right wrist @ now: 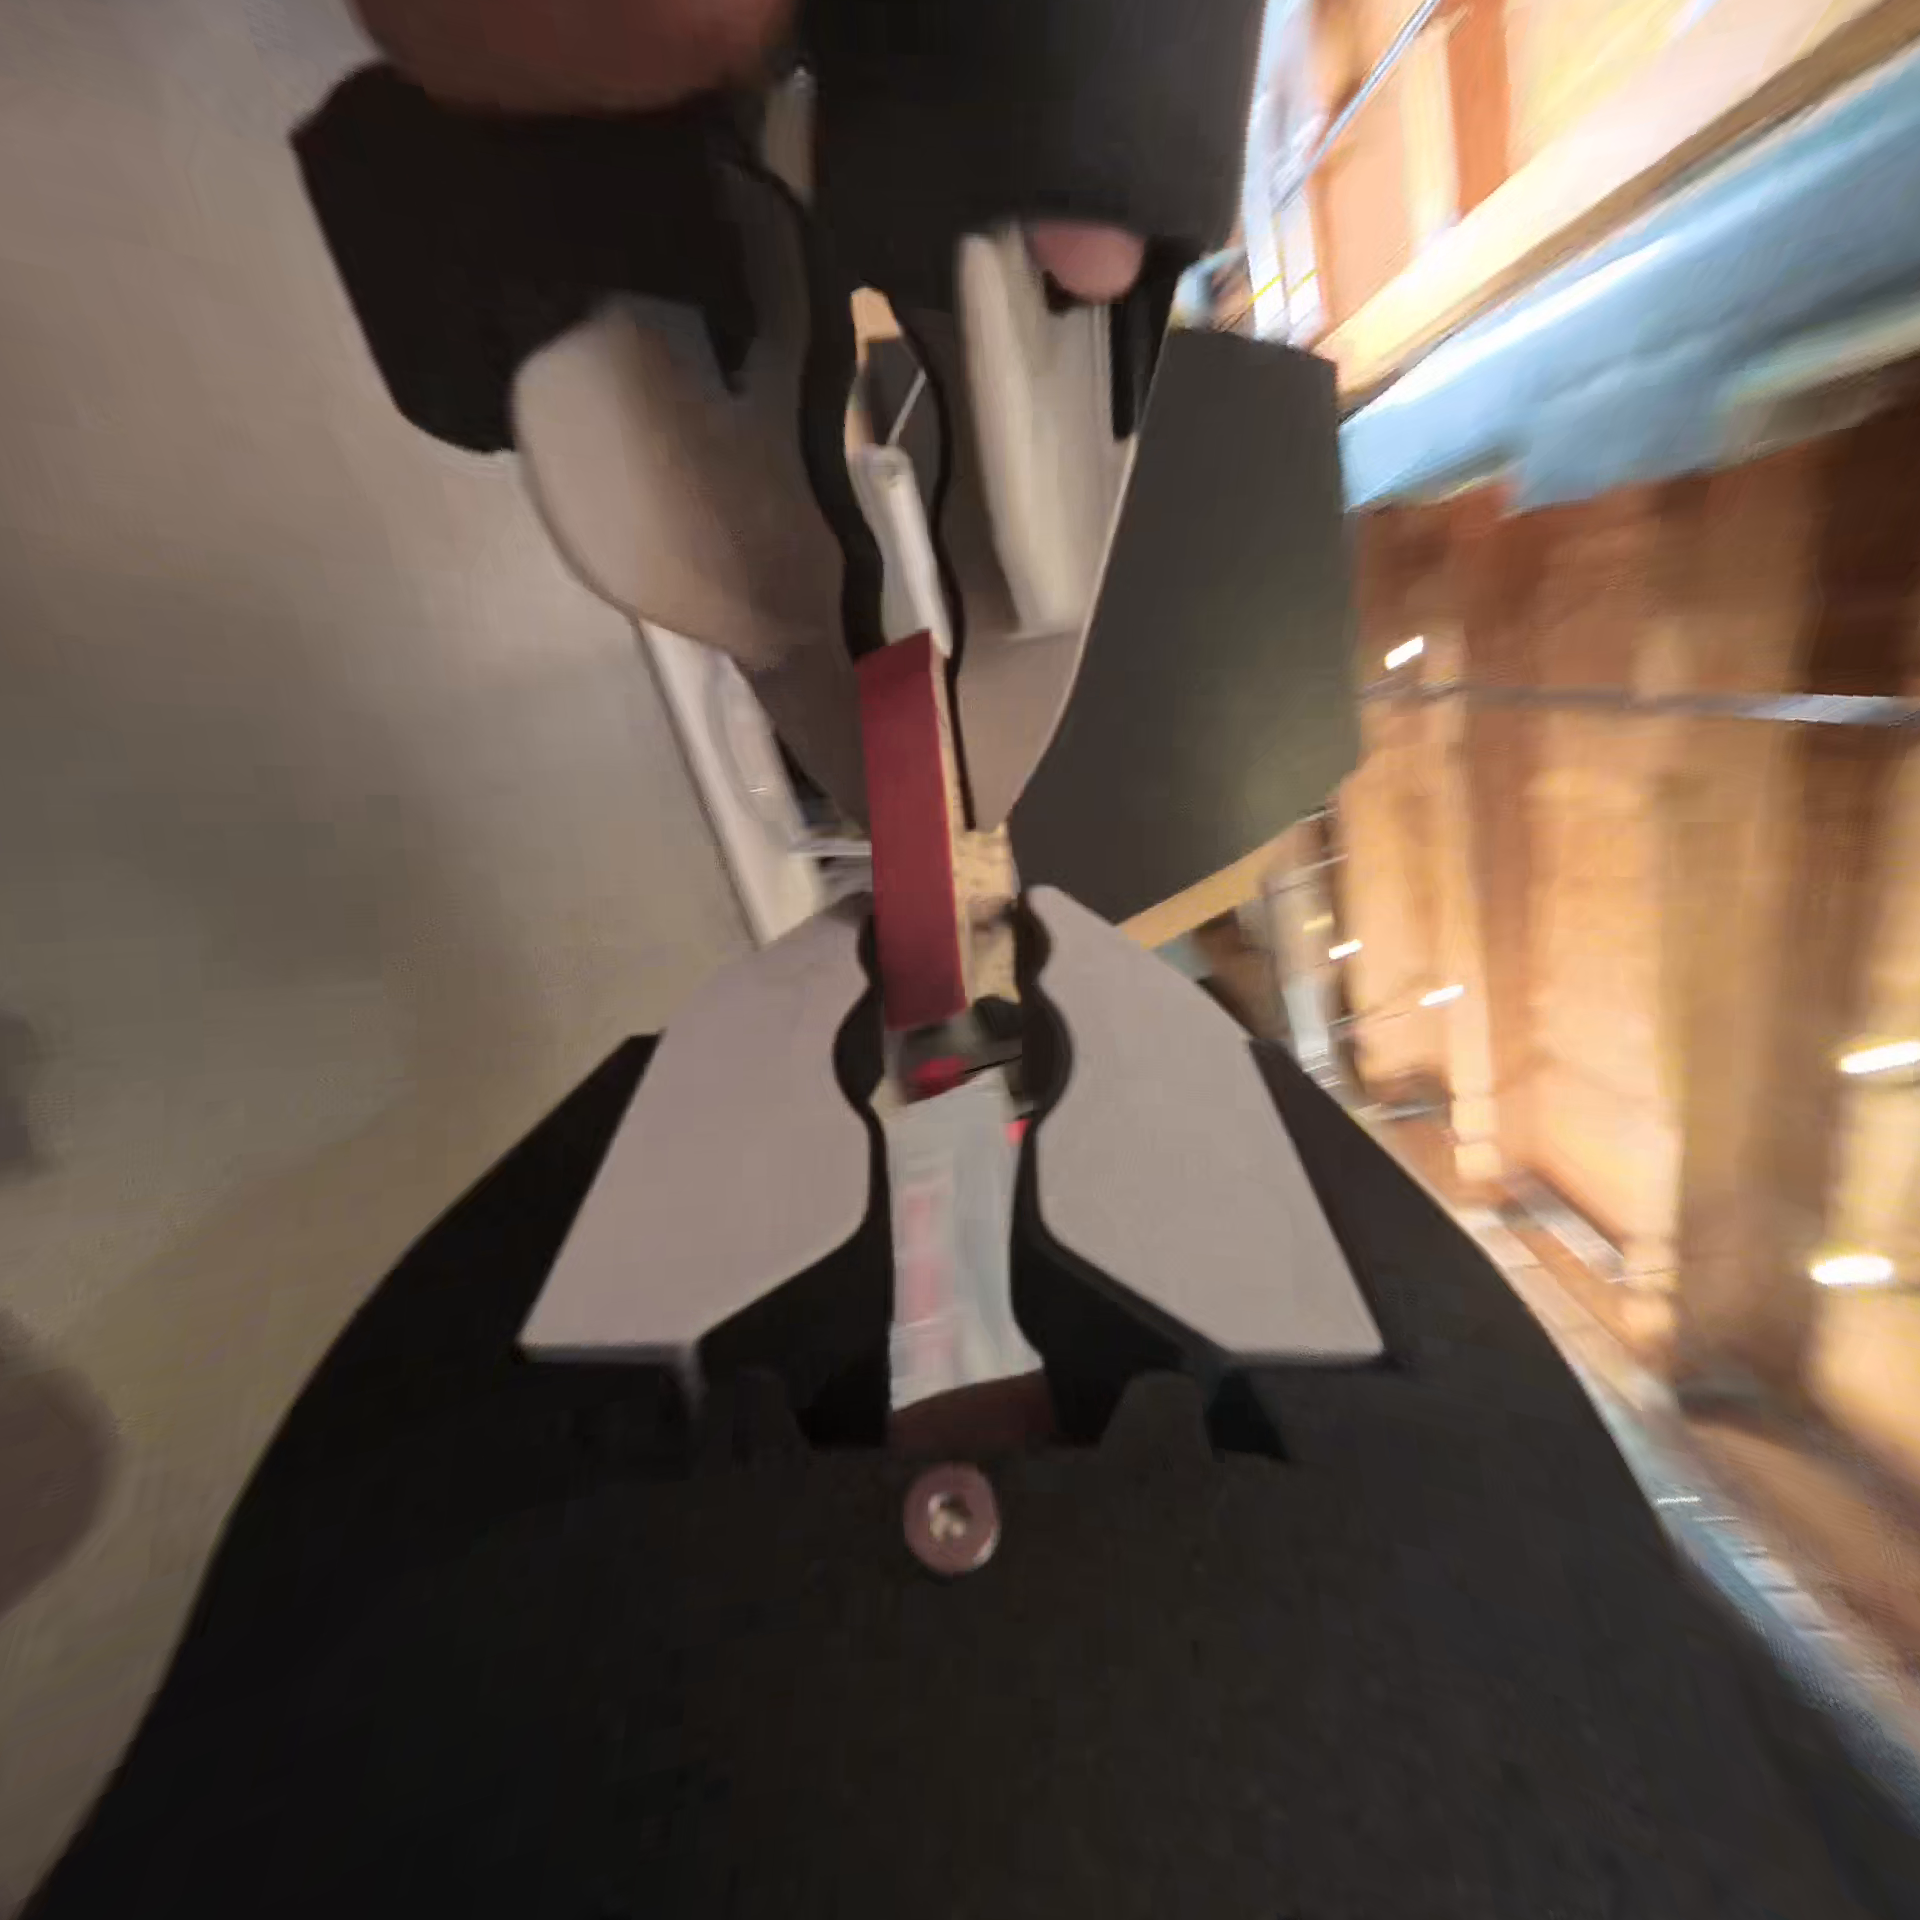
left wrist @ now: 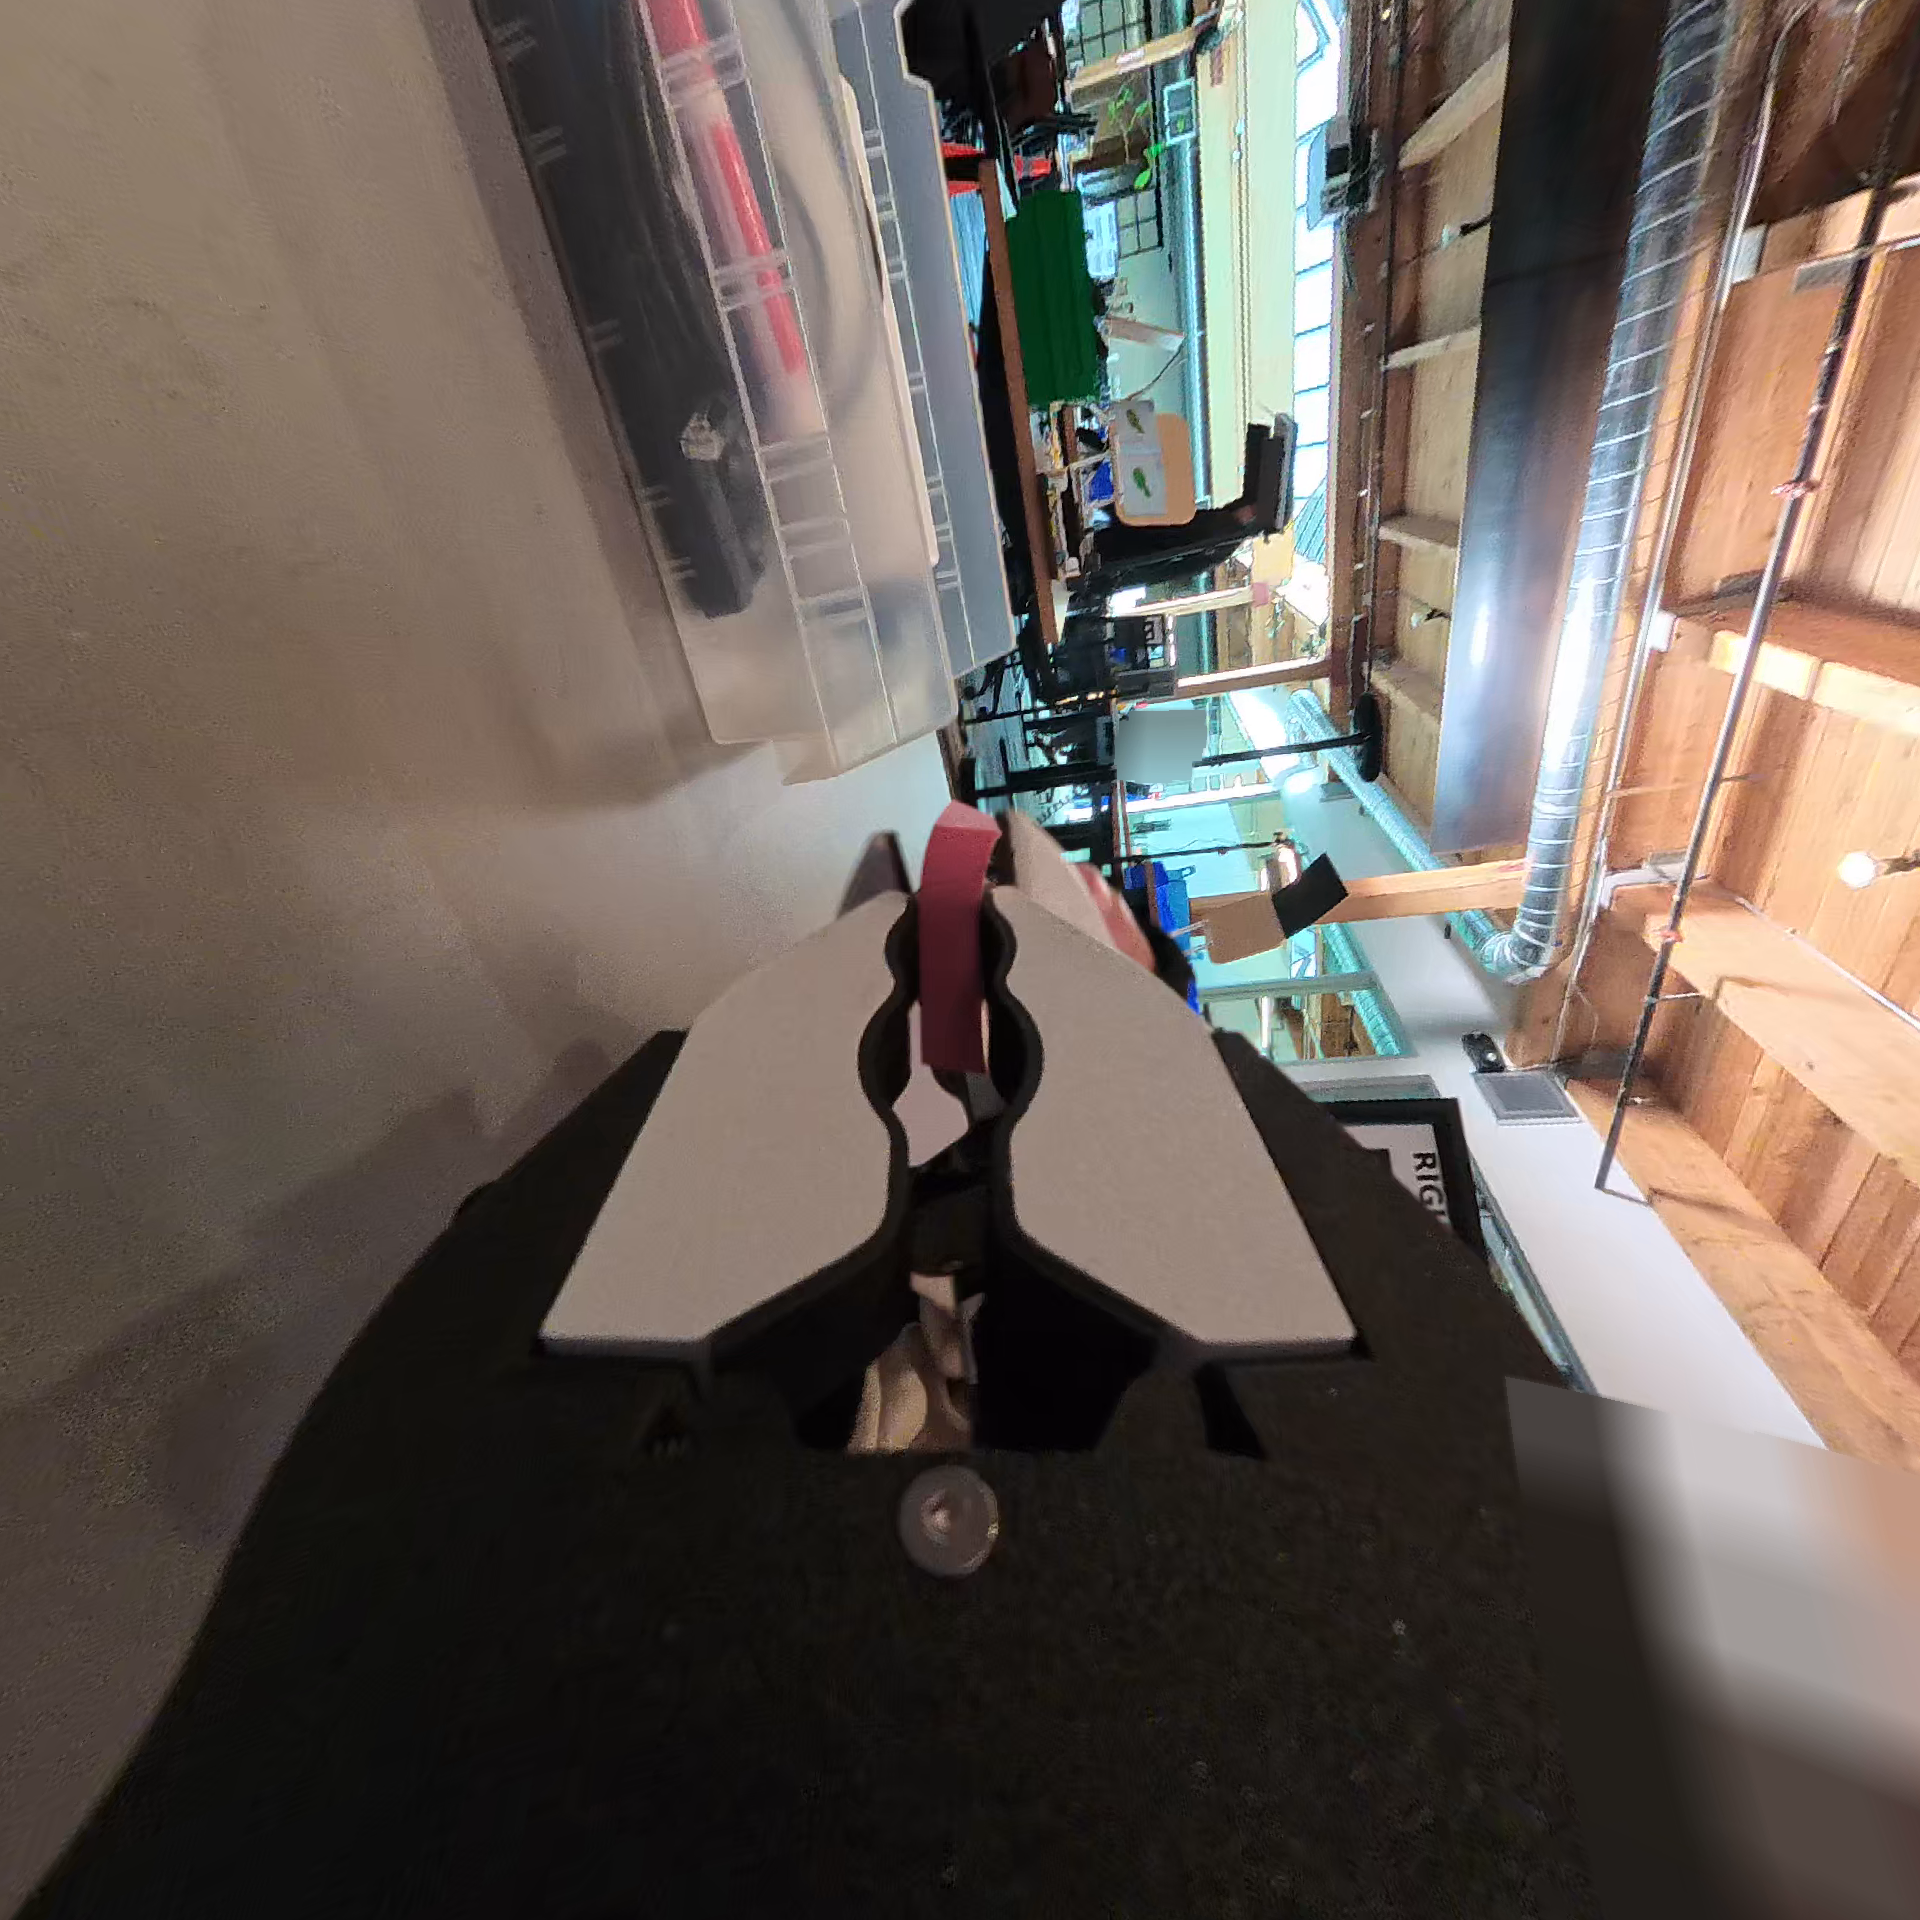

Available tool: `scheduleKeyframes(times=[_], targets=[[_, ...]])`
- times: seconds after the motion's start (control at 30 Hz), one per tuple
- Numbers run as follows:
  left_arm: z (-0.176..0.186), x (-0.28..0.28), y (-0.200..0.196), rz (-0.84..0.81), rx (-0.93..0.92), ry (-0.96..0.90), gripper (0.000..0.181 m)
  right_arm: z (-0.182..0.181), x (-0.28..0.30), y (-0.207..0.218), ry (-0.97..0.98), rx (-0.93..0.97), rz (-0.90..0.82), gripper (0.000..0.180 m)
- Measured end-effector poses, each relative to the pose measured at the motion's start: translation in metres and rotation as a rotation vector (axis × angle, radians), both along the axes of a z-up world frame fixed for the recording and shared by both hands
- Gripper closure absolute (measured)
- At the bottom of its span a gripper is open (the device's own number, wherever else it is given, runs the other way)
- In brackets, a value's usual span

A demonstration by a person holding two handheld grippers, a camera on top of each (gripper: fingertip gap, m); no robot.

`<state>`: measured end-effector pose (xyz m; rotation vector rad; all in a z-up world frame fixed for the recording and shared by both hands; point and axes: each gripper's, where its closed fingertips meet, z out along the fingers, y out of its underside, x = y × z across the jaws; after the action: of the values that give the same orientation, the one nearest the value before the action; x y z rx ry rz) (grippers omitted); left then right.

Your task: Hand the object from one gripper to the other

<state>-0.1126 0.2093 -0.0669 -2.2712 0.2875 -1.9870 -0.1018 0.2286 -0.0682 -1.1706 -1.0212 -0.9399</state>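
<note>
Flat maroon strip (right wrist: pixel 914 831), thin and stiff-looking with a pale cork-like back face, is held in mid-air between the two grippers, its long axis running along the line from one to the other. The left gripper (left wrist: pixel 951 925) is seen clenched on one end, the strip pinched in the wavy slot between its grey fingers (left wrist: pixel 769 1122). The right gripper (right wrist: pixel 951 940) has the opposite end lying between its fingers (right wrist: pixel 727 1143), which stand slightly apart; a narrow gap shows beside the strip, so a firm grip cannot be confirmed. The grippers meet nearly tip to tip, with the strip bridging them.

The handover is judged to be at its shared stage: release by the left should wait until the right is closed on its end.

Only the right wrist view shows both grippers facing each other, a gloved hand (right wrist: pixel 582 208) behind the far one, and a silvery shape low between the near fingers that cannot be identified. Only the left wrist view shows sharp surroundings: clear plastic storage bins (left wrist: pixel 810 416) on a pale table (left wrist: pixel 260 623).
</note>
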Motion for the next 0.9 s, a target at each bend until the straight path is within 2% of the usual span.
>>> scheduleKeyframes(times=[0.07,0.27,0.33,0.43,0.5,0.57,0.7,0.9], targets=[[-0.001,-0.001,0.002,0.013,-0.019,-0.012,0.172,-0.001,-0.005,-0.005,-0.084,0.067,0.017,0.168],[0.000,-0.002,0.002,-0.015,-0.037,-0.037,0.165,-0.005,-0.006,-0.006,-0.029,-0.021,0.030,0.170],[0.005,-0.009,0.011,0.021,0.012,-0.041,0.158,-0.005,-0.004,-0.005,0.076,-0.096,0.063,0.170],[0.009,-0.035,0.032,0.160,0.290,0.100,0.149,-0.006,0.000,-0.003,0.371,-0.319,0.144,0.170],[0.014,-0.043,0.029,0.174,0.483,0.159,0.138,-0.005,0.002,-0.003,0.581,-0.473,0.200,0.170],[0.008,-0.044,0.015,0.165,0.620,0.180,0.138,-0.002,0.003,-0.004,0.731,-0.564,0.241,0.170],[-0.016,-0.038,-0.008,0.145,0.708,0.157,0.138,-0.008,0.010,0.000,0.777,-0.609,0.211,0.170],[-0.013,-0.031,-0.015,0.135,0.683,-0.010,0.136,-0.011,-0.002,-0.006,0.783,-0.651,0.239,0.170]])
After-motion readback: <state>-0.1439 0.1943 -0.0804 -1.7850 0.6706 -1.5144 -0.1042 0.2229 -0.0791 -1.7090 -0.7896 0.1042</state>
